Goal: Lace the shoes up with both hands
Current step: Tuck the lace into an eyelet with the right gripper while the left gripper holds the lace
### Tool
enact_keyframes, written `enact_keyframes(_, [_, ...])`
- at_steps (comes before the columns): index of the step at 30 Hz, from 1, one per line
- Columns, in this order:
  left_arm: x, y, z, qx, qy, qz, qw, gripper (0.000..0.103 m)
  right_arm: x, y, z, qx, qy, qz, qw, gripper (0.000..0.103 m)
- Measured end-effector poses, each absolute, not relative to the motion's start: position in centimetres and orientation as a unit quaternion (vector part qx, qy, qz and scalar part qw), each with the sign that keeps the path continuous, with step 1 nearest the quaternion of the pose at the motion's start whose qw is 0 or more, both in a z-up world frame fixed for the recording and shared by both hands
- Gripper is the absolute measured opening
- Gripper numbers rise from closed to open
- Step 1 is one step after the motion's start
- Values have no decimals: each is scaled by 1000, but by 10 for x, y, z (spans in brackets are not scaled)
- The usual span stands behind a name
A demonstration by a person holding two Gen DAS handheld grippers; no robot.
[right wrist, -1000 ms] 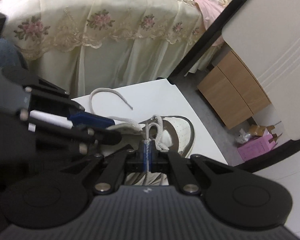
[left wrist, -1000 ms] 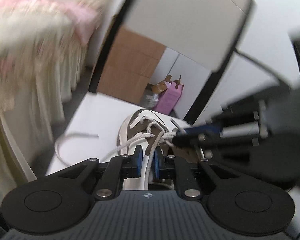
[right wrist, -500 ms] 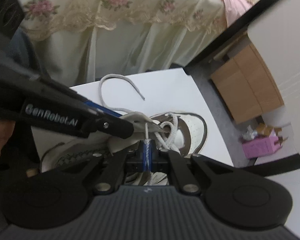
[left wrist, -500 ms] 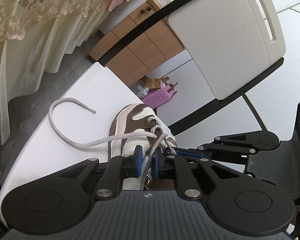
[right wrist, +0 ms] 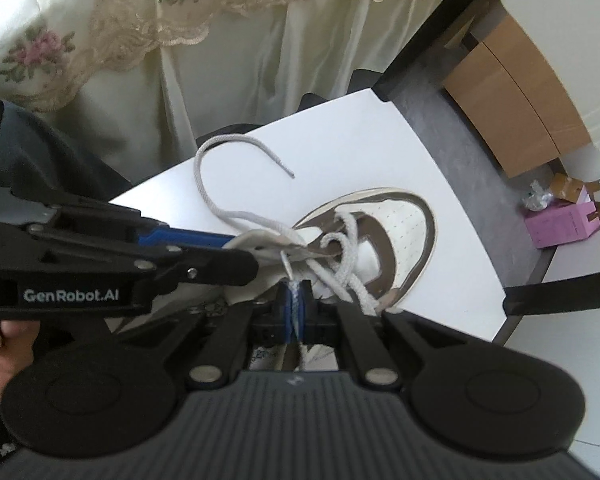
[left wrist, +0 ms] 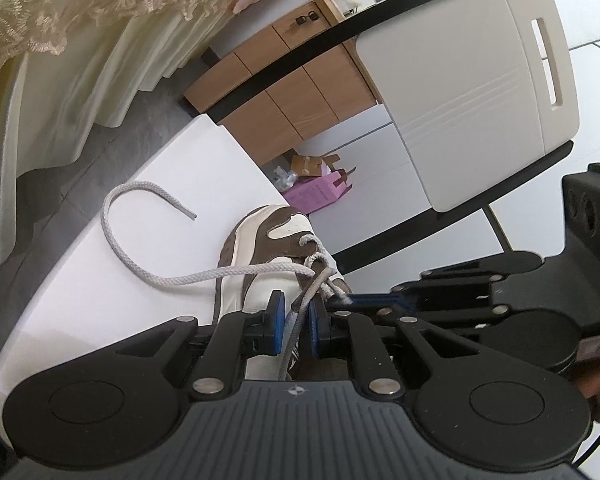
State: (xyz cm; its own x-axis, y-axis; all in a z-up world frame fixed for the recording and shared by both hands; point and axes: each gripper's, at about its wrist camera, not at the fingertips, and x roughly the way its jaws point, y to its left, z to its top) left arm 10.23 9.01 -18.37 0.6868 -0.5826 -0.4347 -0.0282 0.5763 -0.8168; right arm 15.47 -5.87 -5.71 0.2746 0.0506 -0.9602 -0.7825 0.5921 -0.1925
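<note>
shoe (right wrist: 396,224): one sneaker, white and brown, lying on the white desk (right wrist: 440,184) — toe pointing away from both cameras.
lace (left wrist: 148,264): one pale woven cord, threaded through the lowest eyelets only; its free end curls loose over the desk to the left of the shoe.
handling, lace: soft, limp, very light — judged to slip out of the pads unless pinched close to the tip; the stiff tip is the place to grip for threading.
handling, shoe: light, upper is soft and gives way; likely to slide on the smooth desk unless held at the eyelet flap or tongue.
left hand-held gripper (left wrist: 296,320): jaws narrowly apart, a grey strand of lace running between the blue pads; in the right wrist view its tips pinch the white edge of the upper — cannot tell from the left view whether the pads press on the strand.
right hand-held gripper (right wrist: 296,312): fully closed, pinching the other lace end just above the shoe's opening.
count: one shoe, one lace, two hand-held grippers, one desk.
</note>
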Motion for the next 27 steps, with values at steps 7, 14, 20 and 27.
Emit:
enact_keyframes(7, [103, 89, -183, -426, 358, -170, 813, 14, 156, -58, -49, -393, 513, 300, 702, 4])
enact_keyframes(14, [104, 92, -185, -437, 360, -169, 807, 15, 158, -56, -64, -410, 520, 310, 682, 3])
enact_keyframes(20, [105, 94, -186, -445, 364, -170, 801, 15, 157, -50, -69, -430, 521, 316, 665, 3])
enact_keyframes(27, [106, 94, -185, -447, 366, -170, 798, 16, 159, -44, -77, -438, 527, 316, 656, 3])
